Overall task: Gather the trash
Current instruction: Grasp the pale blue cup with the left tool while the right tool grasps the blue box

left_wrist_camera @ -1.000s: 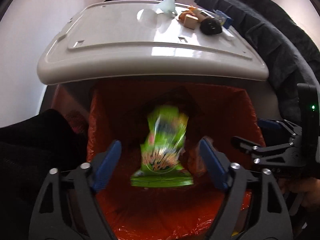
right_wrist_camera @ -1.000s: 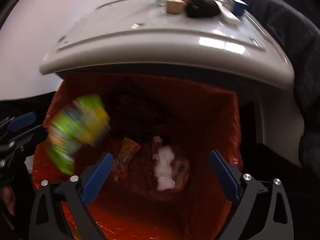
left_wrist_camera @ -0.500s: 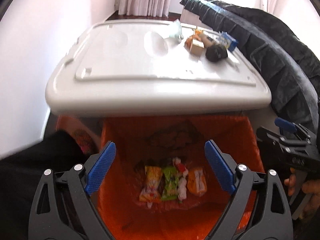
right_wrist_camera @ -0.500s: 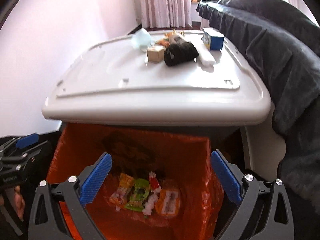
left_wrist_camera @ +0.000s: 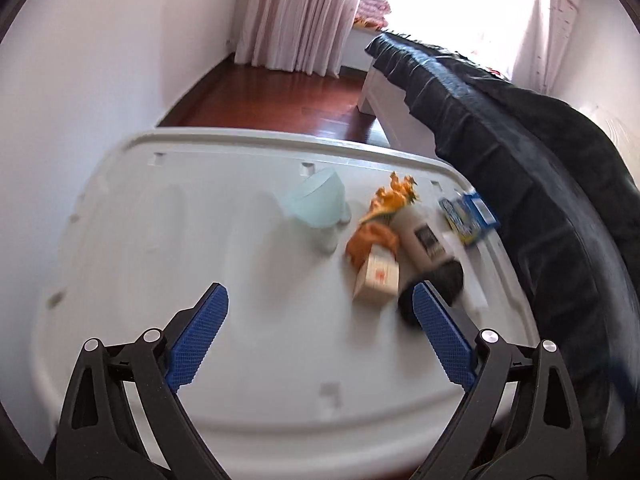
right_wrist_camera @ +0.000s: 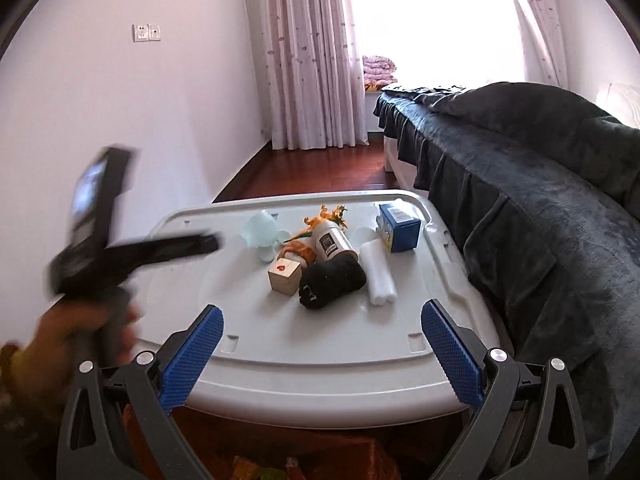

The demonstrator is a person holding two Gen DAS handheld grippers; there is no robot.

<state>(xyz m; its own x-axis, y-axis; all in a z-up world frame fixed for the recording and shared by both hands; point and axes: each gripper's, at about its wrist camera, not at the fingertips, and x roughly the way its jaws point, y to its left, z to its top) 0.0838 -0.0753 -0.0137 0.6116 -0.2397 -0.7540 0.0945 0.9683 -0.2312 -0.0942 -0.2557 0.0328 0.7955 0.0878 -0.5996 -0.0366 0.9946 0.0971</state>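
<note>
My left gripper [left_wrist_camera: 318, 294] hangs over the white bin lid [left_wrist_camera: 200, 240], its jaws opening with nothing between them. On the lid lie a pale blue cup [left_wrist_camera: 318, 202], an orange wrapper [left_wrist_camera: 370, 236], a small tan box [left_wrist_camera: 378, 278], a white bottle [left_wrist_camera: 424, 240], a black cloth [left_wrist_camera: 444, 280] and a blue carton [left_wrist_camera: 468, 214]. My right gripper [right_wrist_camera: 322, 312] stands open and empty before the lid's near edge [right_wrist_camera: 320, 376], with the tan box [right_wrist_camera: 284, 276] and black cloth [right_wrist_camera: 332, 282] beyond it. Below the lid shows the orange bin liner [right_wrist_camera: 360, 452].
A bed under a dark blanket [right_wrist_camera: 520, 200] runs along the right, close to the lid. A white foam roll [right_wrist_camera: 378, 276] lies beside the black cloth. A hand [right_wrist_camera: 76, 336] holding the blurred left gripper fills the left of the right wrist view. White wall to the left.
The green packet fell from the left gripper into the orange-lined bin. Both grippers then rose from the bin's mouth to above the lid, the left one moving farther over it.
</note>
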